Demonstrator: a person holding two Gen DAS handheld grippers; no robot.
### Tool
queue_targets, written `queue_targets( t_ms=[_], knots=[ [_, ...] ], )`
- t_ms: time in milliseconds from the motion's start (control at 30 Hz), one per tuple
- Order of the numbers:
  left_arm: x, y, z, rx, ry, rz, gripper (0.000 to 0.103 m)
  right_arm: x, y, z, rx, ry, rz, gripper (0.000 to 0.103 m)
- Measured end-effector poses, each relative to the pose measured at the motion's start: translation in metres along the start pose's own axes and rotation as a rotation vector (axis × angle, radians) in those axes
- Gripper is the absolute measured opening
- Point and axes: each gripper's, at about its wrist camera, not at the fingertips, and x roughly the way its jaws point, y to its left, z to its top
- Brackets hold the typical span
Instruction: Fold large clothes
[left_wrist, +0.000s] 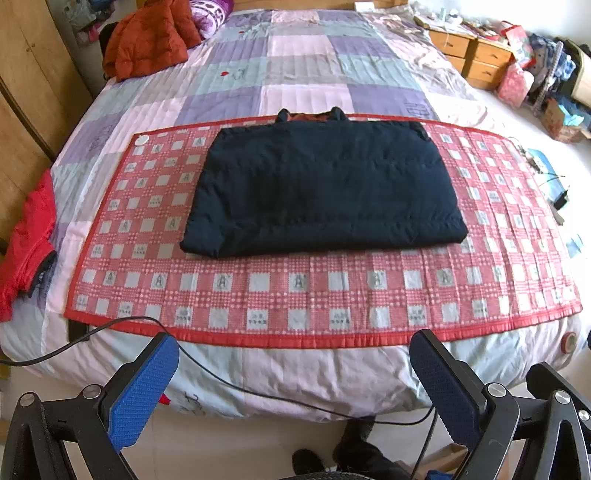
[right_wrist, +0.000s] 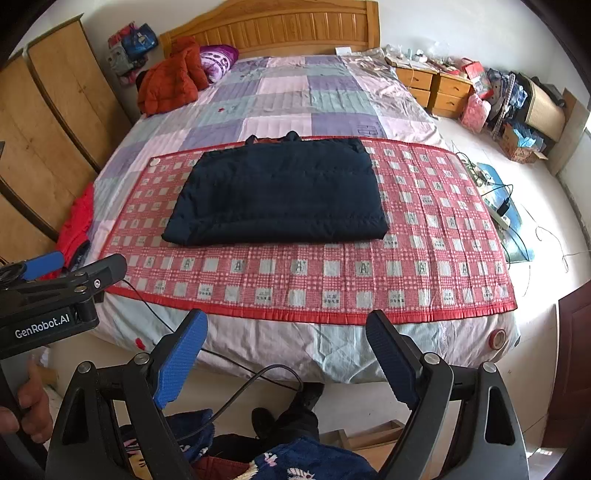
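A dark navy padded garment (left_wrist: 321, 188) lies folded into a flat rectangle on a red checked mat (left_wrist: 332, 291) on the bed; it also shows in the right wrist view (right_wrist: 277, 195), with a bit of red lining at its far edge. My left gripper (left_wrist: 295, 358) is open and empty, held off the bed's near edge, well short of the garment. My right gripper (right_wrist: 286, 332) is open and empty, also off the near edge. The left gripper's body (right_wrist: 55, 291) shows at the left of the right wrist view.
An orange-red jacket (left_wrist: 147, 40) lies at the bed's far left corner and a red garment (left_wrist: 26, 240) hangs over the left edge. A black cable (left_wrist: 258, 387) runs across the bed's front. Wardrobes (right_wrist: 55, 129) stand left; drawers (right_wrist: 436, 92) and clutter far right.
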Motion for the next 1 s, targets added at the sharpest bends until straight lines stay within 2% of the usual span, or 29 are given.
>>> queue_targets(
  t_ms=[1000],
  knots=[
    [-0.0018, -0.0052, 0.0002, 0.005, 0.004, -0.013, 0.103, -0.0020, -0.0079, 0.0002, 0.004, -0.006, -0.008, 0.090]
  ],
)
